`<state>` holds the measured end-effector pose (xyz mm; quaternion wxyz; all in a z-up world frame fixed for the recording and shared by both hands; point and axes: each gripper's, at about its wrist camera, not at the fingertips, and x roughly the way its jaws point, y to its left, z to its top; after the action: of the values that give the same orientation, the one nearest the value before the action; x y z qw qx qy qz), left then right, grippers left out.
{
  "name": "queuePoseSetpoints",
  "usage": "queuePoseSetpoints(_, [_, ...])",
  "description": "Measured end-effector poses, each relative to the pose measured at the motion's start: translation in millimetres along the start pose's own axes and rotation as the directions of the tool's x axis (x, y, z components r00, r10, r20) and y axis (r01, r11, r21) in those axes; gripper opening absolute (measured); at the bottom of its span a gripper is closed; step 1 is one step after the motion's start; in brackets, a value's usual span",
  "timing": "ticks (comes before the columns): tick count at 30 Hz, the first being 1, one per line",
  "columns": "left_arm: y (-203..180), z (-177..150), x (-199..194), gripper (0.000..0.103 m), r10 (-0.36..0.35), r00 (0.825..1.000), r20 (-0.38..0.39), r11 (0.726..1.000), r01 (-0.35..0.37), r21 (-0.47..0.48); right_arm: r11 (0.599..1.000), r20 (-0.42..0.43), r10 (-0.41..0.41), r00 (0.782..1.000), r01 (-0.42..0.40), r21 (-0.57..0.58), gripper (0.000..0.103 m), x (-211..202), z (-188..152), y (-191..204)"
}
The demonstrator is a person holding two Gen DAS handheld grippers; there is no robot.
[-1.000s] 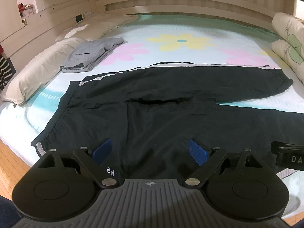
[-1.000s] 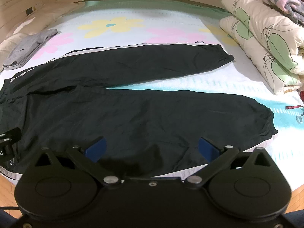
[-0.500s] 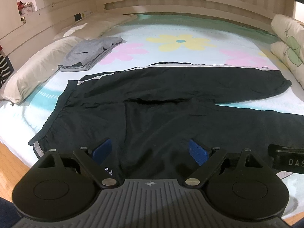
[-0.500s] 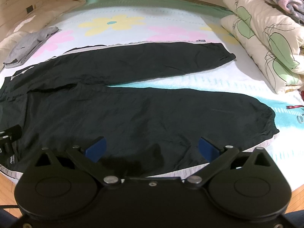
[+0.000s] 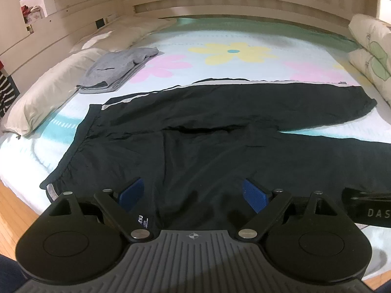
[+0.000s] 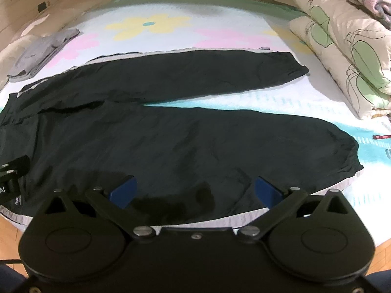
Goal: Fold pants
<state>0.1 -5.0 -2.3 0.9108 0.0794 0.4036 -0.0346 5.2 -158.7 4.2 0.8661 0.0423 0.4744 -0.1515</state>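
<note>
A: Nearest first, what does the left wrist camera show?

B: The left gripper [image 5: 193, 191] with its blue pads spread wide apart, nothing between them, hovering over the waist end of the black pants [image 5: 207, 141]. At 3 o'clock the tip of the other tool pokes into view.

A: And the right wrist camera?

B: The right gripper [image 6: 195, 189] is likewise wide apart and empty, above the near leg, close to its pale lower edge.

A: Where do the pants lie?

B: Spread flat on the flowered bed sheet [image 6: 220, 26], waistband toward 9 o'clock, both legs running toward 3 o'clock, a strip of sheet showing between them.

A: Farther back?

B: A folded grey garment [image 5: 117, 69] at 10 o'clock beside a pale pillow [image 5: 41, 92]. At 2 o'clock, a rolled leaf-print quilt [image 6: 342, 41].
</note>
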Motion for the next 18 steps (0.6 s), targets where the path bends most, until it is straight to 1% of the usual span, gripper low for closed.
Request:
queuePoseSetpoints(3, [1.0, 0.2, -0.7, 0.088, -0.007, 1.000, -0.001, 1.000, 0.007, -0.001, 0.999, -0.035, -0.033, 0.999, 0.032, -0.031, 0.102, 3.5, 1.4, 5.3])
queuePoseSetpoints(4, [1.4, 0.3, -1.0, 0.088, -0.011, 1.000, -0.002, 1.000, 0.011, -0.003, 0.998, -0.038, -0.046, 0.998, 0.044, -0.045, 0.102, 3.7, 1.7, 6.7])
queuePoseSetpoints(6, [2.6, 1.2, -1.9, 0.088, -0.017, 1.000, -0.003, 1.000, 0.017, -0.008, 0.997, -0.016, -0.056, 0.998, 0.055, -0.046, 0.102, 0.0, 1.3, 7.5])
queuePoseSetpoints(8, [4.8, 1.7, -3.6, 0.088, -0.026, 1.000, 0.001, 1.000, 0.026, -0.013, 0.999, 0.008, -0.032, 0.999, 0.032, -0.032, 0.102, -6.0, 2.3, 5.5])
queuePoseSetpoints(13, [11.7, 5.3, -5.7, 0.088, -0.035, 0.999, 0.002, 0.998, 0.035, -0.044, 0.998, 0.069, 0.062, 0.996, -0.064, 0.015, 0.102, -24.7, 5.2, -1.5])
queuePoseSetpoints(16, [15.1, 8.3, -5.4, 0.087, -0.057, 0.998, -0.005, 0.996, 0.057, -0.062, 0.997, 0.098, 0.075, 0.992, -0.077, 0.020, 0.101, -29.3, 5.1, -1.8])
queuePoseSetpoints(18, [15.7, 10.4, -5.7, 0.085, -0.073, 0.997, -0.009, 0.996, 0.072, -0.061, 0.996, 0.125, 0.077, 0.989, -0.081, 0.024, 0.097, -31.2, 4.9, -2.9])
